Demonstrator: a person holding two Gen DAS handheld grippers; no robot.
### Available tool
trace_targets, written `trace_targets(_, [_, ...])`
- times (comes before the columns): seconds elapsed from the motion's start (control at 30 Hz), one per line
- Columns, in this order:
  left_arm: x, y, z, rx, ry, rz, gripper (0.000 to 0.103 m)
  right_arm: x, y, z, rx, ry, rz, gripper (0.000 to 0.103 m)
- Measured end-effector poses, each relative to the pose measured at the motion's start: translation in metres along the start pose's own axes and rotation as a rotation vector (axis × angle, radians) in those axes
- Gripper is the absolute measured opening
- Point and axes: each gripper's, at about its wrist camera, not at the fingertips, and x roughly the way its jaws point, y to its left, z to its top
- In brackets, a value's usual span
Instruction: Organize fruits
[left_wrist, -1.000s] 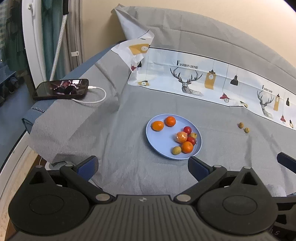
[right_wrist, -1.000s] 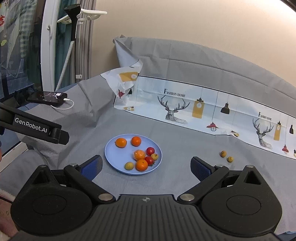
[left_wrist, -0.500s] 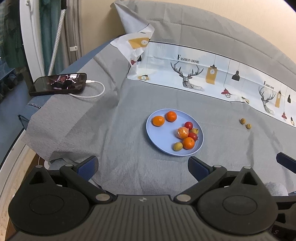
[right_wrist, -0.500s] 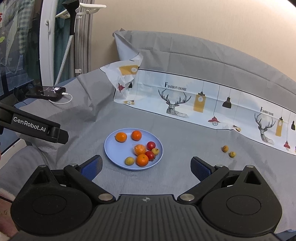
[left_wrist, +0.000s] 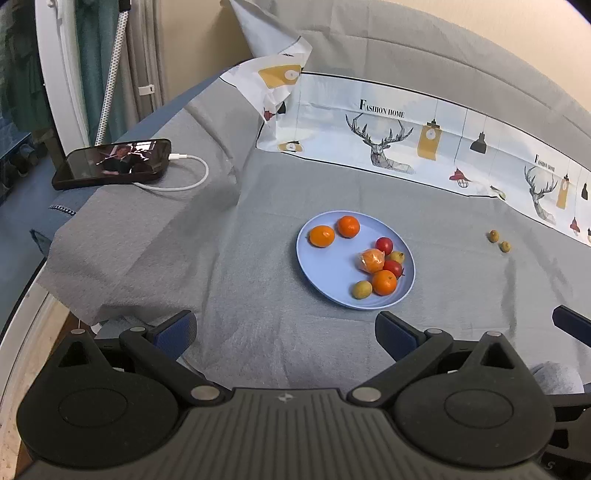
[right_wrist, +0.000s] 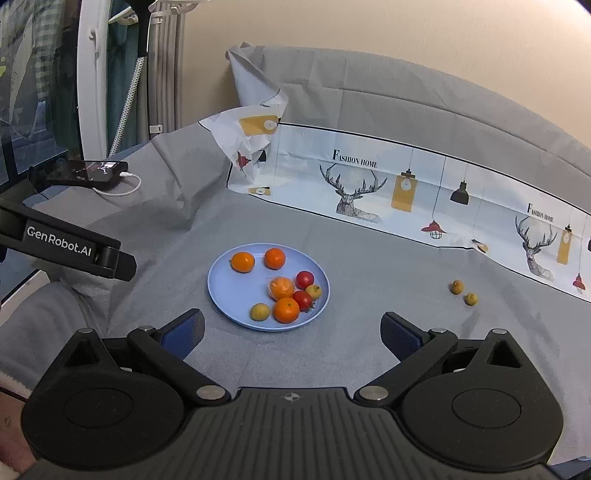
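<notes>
Round light-blue plate (right_wrist: 221, 295) on grey cloth, holds 8 small fruits. 2 small yellow-brown fruits (right_wrist: 463, 292) lie apart, right of plate. Left tool (left_wrist: 284, 332) and right tool (right_wrist: 291, 332) wide open, empty, above cloth.

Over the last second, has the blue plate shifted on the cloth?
No. The blue plate lies as before relative to the two loose yellow fruits; only the view shifted.

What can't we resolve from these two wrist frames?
- Two small fruits on the cloth: too small in both views to tell their kind.
- Wrapped orange fruit on the plate: wrapper blurs what it is.
- Phone screen: too small and glary to read.
- Near table edge: hidden behind both gripper bodies.
</notes>
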Motion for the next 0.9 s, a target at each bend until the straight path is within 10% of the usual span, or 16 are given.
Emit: trace_targets(0.9, [0.047,-0.040,0.026,0.063,0.103,-0.016,0.103,0.041,-0.036,-0.006,0.085,0.088,-0.029,0.101])
